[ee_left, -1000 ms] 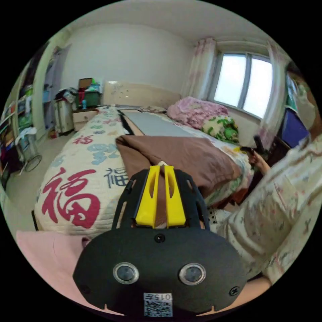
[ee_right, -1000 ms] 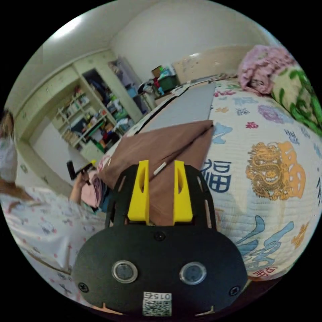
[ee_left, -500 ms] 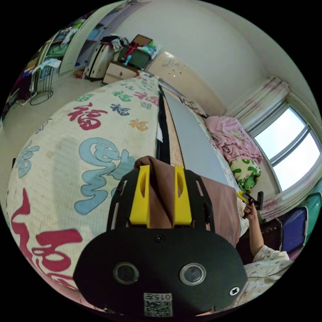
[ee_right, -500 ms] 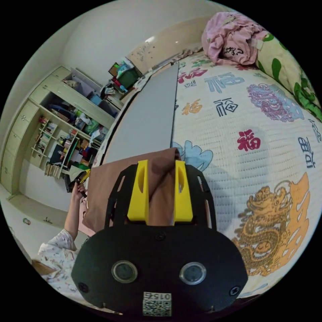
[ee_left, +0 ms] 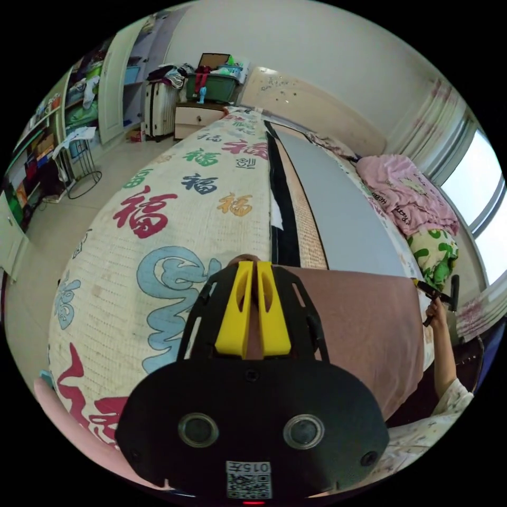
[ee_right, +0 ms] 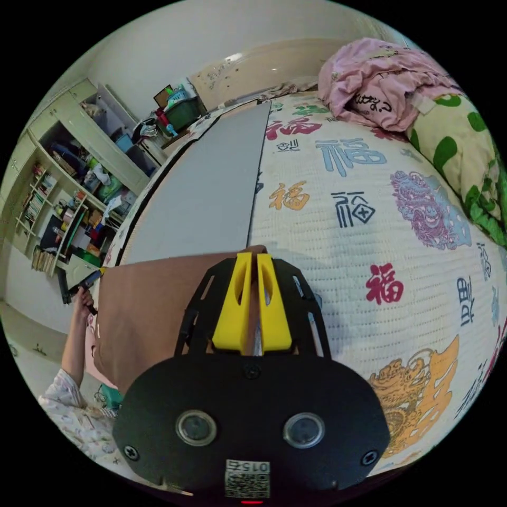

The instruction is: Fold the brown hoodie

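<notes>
Both grippers clamped on brown hoodie corners, grey board behind

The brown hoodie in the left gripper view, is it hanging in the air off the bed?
No, the brown hoodie lies flat across the quilt.

Both cameras ride close above the bed — left gripper view faces the headboard and wardrobe side, right gripper view likewise; shared: grey board, brown hoodie.
</notes>
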`<state>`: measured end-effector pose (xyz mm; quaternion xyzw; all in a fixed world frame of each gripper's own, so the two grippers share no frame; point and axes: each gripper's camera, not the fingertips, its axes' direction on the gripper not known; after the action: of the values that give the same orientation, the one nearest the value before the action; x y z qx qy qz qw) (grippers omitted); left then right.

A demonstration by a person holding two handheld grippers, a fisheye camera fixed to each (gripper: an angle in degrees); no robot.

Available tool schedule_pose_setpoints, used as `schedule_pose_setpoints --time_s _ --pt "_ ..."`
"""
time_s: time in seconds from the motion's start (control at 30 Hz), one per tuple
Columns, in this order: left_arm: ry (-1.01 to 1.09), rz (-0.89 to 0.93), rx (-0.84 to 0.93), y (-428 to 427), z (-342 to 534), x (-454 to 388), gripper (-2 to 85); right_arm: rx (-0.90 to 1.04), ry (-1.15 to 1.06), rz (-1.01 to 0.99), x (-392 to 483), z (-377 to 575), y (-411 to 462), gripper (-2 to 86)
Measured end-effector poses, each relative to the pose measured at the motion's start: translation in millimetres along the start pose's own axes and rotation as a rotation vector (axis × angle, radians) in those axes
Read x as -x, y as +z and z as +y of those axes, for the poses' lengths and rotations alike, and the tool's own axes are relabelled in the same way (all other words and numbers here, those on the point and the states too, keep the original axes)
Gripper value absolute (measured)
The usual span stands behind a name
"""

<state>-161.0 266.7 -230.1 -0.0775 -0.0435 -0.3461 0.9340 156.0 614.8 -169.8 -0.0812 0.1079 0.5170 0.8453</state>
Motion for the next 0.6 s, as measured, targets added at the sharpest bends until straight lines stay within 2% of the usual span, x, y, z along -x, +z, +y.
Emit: schedule_pose_setpoints --time_s 0.13,0.2,0.27,0.33,0.43,0.5,0.6 --pt "0.055 -0.022 0.048 -25 -14 -30 1.4 -0.036 -0.097 -0.019 -14 40 -26 3.1" --pt "0.104 -0.186 -0.02 -63 -20 -64 4.4 -0.09 -0.139 -0.018 -22 82 -55 4.6" --pt "0.194 -0.23 -0.116 -92 -26 -109 6.0 -0.137 -0.207 -0.079 -32 154 -86 7.9" --pt "0.337 -0.177 -0.166 -106 -39 -169 7.0 -0.15 -0.234 -0.096 -39 211 -97 11.1" --pt "0.574 -0.002 -0.143 -93 -72 -290 8.5 -0.106 -0.209 -0.068 -53 289 -92 12.2" --pt "0.688 0.15 -0.134 -65 -97 -392 11.6 -0.063 -0.16 -0.065 -65 322 -82 12.6" --pt "0.82 0.307 -0.078 -16 -118 -518 13.2 -0.027 -0.102 -0.165 -88 355 -61 12.9"
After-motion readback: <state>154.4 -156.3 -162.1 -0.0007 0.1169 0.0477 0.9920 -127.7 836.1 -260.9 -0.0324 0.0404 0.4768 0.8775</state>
